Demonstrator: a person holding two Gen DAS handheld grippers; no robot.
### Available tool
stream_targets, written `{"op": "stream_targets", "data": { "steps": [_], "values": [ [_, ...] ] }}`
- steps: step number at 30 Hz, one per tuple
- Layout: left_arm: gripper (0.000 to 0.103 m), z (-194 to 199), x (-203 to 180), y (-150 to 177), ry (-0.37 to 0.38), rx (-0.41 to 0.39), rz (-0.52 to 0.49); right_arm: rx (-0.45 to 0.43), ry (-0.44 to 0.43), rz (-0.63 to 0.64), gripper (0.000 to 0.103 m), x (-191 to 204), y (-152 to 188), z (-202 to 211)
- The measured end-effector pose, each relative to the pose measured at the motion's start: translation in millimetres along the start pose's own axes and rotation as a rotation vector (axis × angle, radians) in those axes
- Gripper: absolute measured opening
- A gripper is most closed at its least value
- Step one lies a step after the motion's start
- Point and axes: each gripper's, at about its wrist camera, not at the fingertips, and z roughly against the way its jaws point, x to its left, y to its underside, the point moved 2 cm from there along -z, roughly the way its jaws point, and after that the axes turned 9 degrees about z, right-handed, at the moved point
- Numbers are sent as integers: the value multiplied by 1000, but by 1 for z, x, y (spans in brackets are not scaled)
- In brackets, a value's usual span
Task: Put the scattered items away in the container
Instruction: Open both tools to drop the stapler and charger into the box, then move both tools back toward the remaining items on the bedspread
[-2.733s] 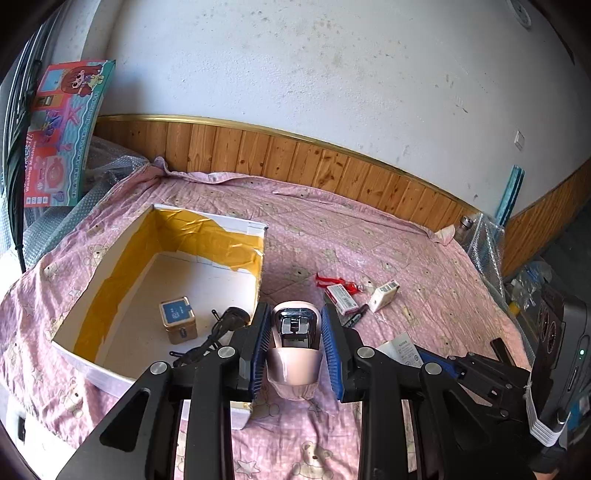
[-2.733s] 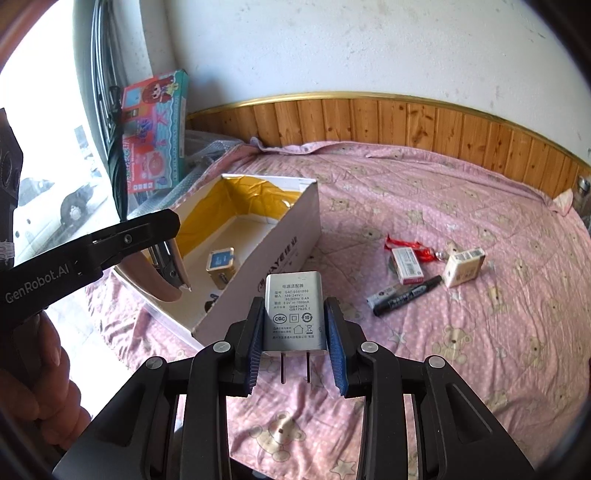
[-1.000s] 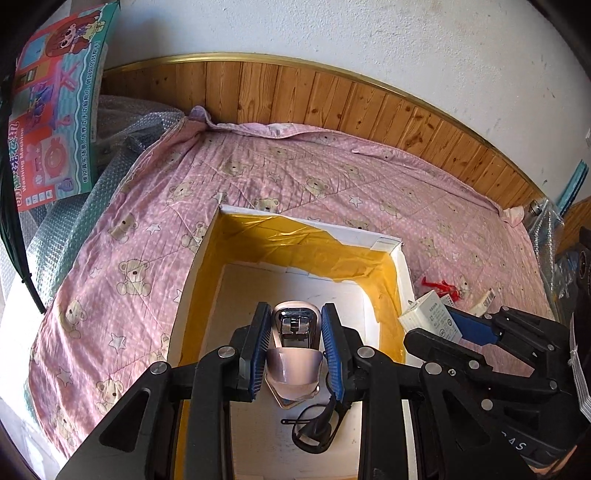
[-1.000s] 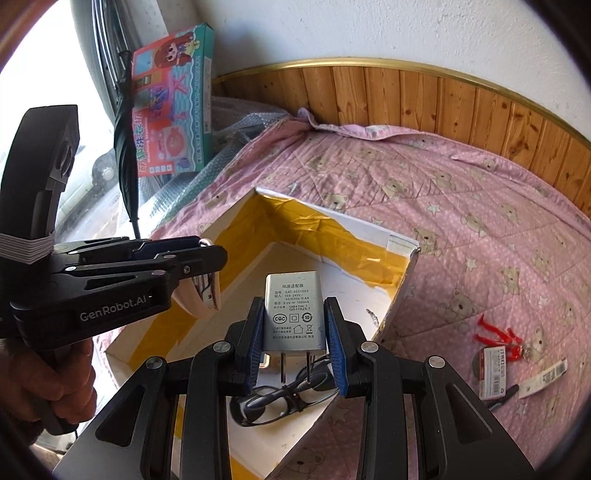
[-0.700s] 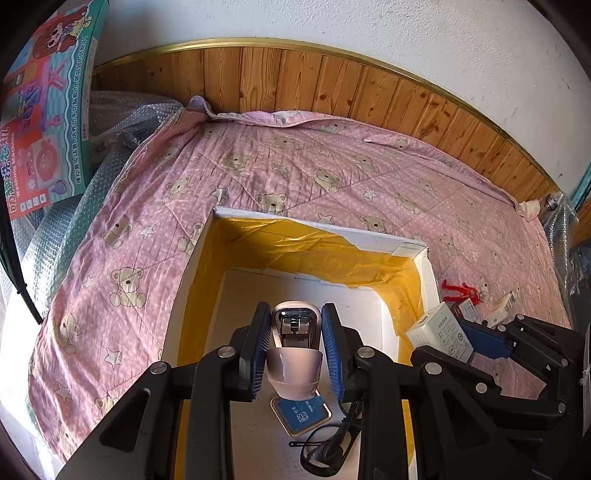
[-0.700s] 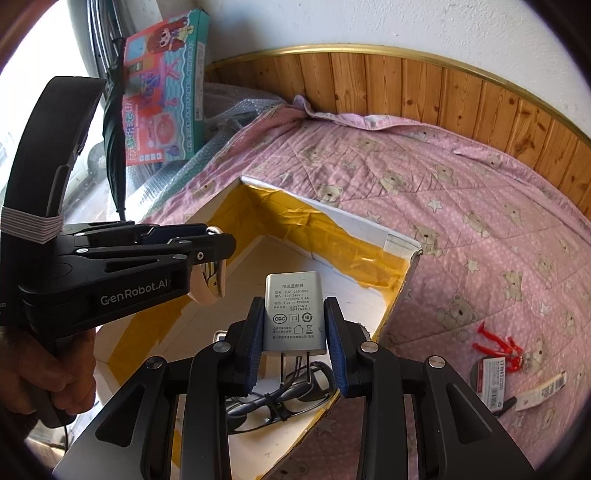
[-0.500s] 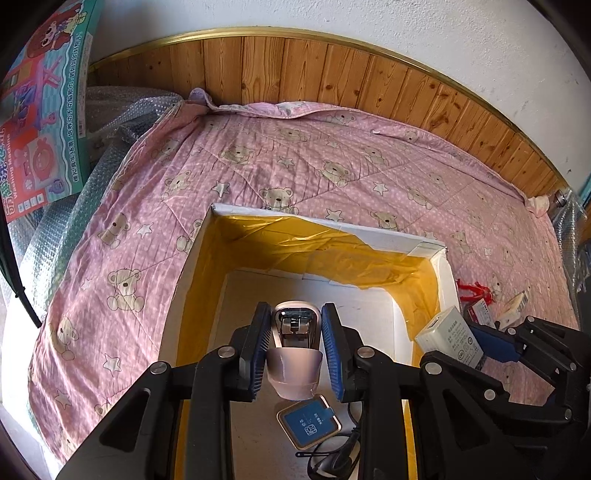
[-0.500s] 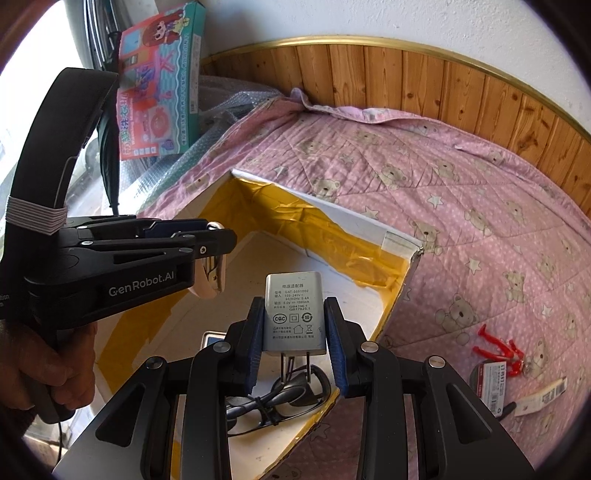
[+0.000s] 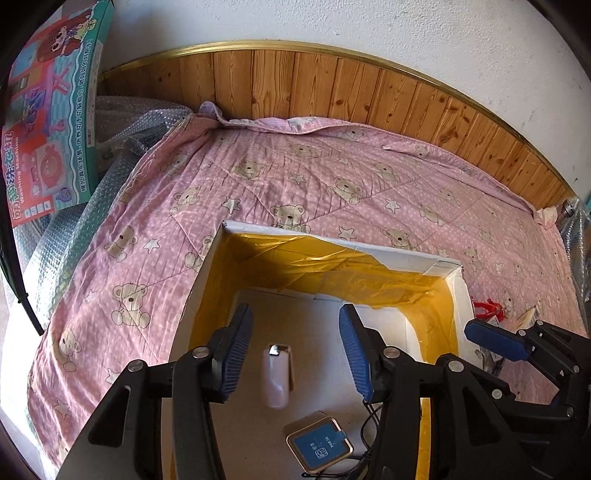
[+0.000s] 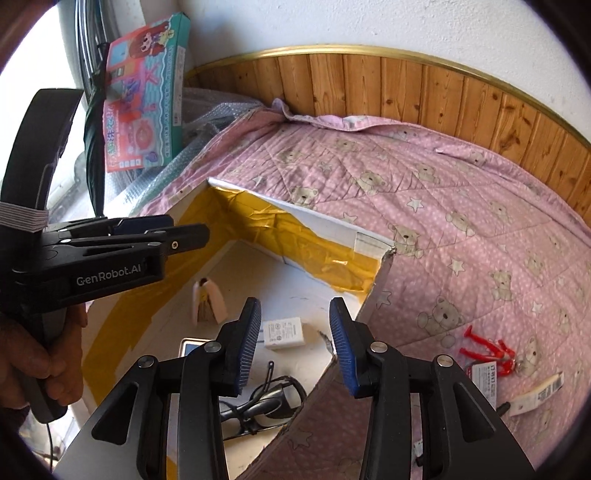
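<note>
A white plaster wall is filling the top of both views, with knotty wood paneling under a gold trim strip curving beneath it. A pink bear-print quilt is spreading across the middle. Daylight is glaring at the upper left of the right view.

Cardboard box (glossy yellow tape) on quilted cloth

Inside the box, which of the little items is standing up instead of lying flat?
The pale pink clip-like item stands on end near the yellow-lined wall; the white charger and blue-faced tin lie flat.
</note>
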Motion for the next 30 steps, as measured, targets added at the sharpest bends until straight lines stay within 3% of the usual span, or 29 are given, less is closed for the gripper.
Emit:
{"op": "stream_targets", "data": {
  "steps": [15,30],
  "values": [
    [50,78,1,50,52,-58,7,-66,-84,-63,41,29,50,52],
    [50,123,-19,121,90,-68,24,-100,-134,-166,41,36,125,90]
  ]
}}
